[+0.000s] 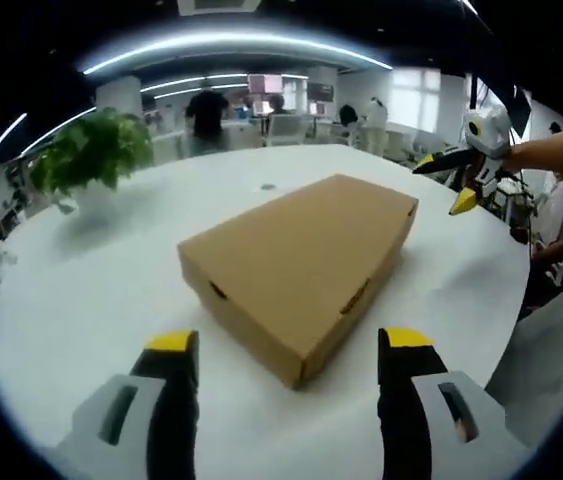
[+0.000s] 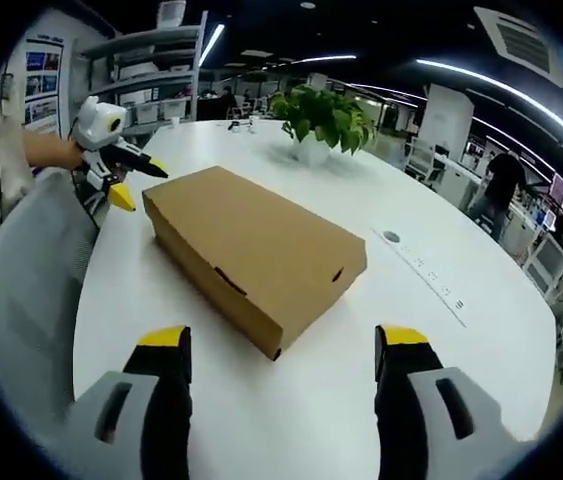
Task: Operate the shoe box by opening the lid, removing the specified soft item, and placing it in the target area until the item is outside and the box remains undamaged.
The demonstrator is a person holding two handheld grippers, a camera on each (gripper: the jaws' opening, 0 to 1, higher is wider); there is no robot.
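A shut brown cardboard shoe box (image 1: 301, 260) lies flat on the white table (image 1: 101, 290), its lid down. My left gripper (image 1: 289, 343) is open, and its yellow-tipped jaws stand either side of the box's near corner, a little short of it. My right gripper (image 1: 443, 182), held by a hand, hovers open beside the box's far right corner. From the other end, the box (image 2: 251, 235) lies ahead of my open right gripper (image 2: 283, 340), which holds nothing. The left gripper (image 2: 139, 184) sits open at the far left corner.
A potted plant (image 1: 91, 150) (image 2: 321, 115) stands on the table beyond the box. A round socket (image 2: 391, 237) is set into the tabletop. A grey chair (image 2: 21, 270) is at the table's edge. Shelves (image 2: 141, 70) and people stand in the background.
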